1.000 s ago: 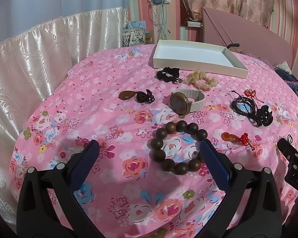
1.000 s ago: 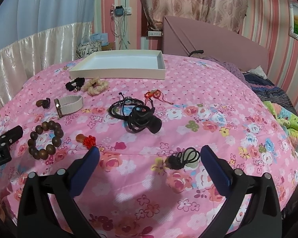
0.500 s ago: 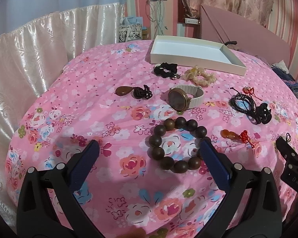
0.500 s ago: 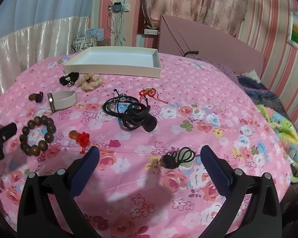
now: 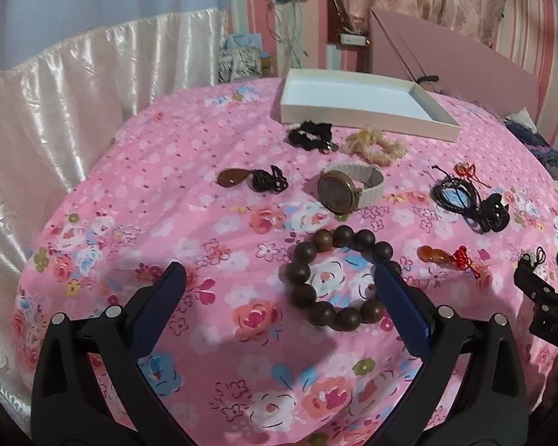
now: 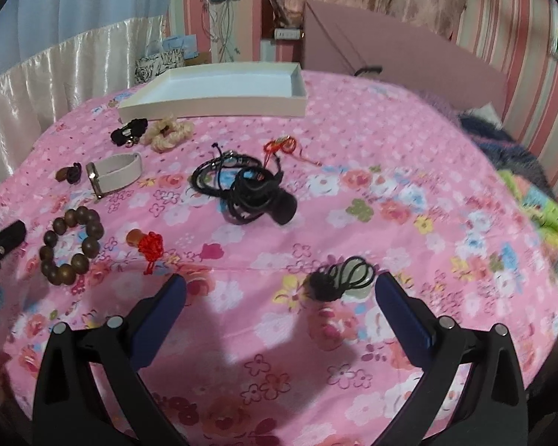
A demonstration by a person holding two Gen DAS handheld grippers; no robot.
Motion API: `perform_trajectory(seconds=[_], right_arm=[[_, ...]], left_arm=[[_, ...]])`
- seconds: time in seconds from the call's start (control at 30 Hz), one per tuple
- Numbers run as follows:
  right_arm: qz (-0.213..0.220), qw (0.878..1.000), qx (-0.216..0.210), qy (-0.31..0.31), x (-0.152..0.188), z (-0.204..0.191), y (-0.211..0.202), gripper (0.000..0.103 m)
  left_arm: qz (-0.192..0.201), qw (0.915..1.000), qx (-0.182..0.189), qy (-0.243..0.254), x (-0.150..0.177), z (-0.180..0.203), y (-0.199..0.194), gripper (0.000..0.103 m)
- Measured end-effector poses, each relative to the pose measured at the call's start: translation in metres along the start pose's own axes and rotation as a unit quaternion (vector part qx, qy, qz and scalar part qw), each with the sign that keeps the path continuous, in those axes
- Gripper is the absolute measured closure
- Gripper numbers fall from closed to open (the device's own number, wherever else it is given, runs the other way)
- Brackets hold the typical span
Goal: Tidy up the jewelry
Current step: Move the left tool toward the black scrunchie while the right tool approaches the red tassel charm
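Jewelry lies spread on a pink floral bedspread (image 5: 189, 171). A dark wooden bead bracelet (image 5: 338, 282) lies just ahead of my open, empty left gripper (image 5: 281, 278), touching its right finger. Beyond are a watch (image 5: 348, 189), a brown pendant (image 5: 249, 178), a black scrunchie (image 5: 310, 135), a cream scrunchie (image 5: 375, 145) and an empty white tray (image 5: 364, 102). My right gripper (image 6: 279, 286) is open and empty; a black-corded pale pendant (image 6: 344, 278) lies by its right finger. Black cords and a claw clip (image 6: 249, 193) lie further on, and the tray (image 6: 219, 93) stands at the back.
An amber pendant with a red knot (image 6: 147, 243) lies left of the right gripper. A red knotted cord (image 6: 282, 146) lies near the black cords. A satin curtain (image 5: 74, 111) hangs left of the bed; a pink headboard (image 6: 390, 48) and bedding (image 6: 539, 193) are at the right.
Both grippers have drifted slightly closer over the bedspread; the bead bracelet now reaches the left gripper's right finger and the corded pendant sits nearer the right gripper. Nothing was picked up.
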State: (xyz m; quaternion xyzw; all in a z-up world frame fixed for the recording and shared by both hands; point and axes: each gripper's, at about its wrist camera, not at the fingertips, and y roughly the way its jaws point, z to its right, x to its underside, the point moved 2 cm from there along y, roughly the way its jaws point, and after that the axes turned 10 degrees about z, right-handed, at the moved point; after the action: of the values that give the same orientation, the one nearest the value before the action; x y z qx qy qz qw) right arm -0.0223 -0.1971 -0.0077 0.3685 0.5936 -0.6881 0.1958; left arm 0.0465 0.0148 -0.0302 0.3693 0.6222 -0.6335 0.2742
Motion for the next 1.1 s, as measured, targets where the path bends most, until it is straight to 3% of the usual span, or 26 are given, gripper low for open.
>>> perform_trajectory(seconds=[0.2,0.37,0.67,1.1], right_arm=[[-0.015,1.000,-0.017,-0.010,-0.006,-0.003,0.003,0.002],[-0.031,0.999,-0.038,0.002,-0.013,-0.001,0.005,0.002],[-0.040,0.998,-0.053,0.012,-0.034,-0.002,0.015,0.002],[-0.035,0.999,-0.038,-0.002,-0.085,-0.004,0.031,0.002]], left_arm=[[-0.025,0.9995,0.014,-0.012,-0.005,-0.007,0.011,0.003],[-0.023,0.9997,-0.003,-0.008,-0.016,-0.010,0.014,0.003],[-0.055,0.9976,0.028,-0.032,-0.033,-0.007,0.033,0.003],[-0.078,0.9968,0.013,-0.009,-0.074,-0.002,0.058,0.003]])
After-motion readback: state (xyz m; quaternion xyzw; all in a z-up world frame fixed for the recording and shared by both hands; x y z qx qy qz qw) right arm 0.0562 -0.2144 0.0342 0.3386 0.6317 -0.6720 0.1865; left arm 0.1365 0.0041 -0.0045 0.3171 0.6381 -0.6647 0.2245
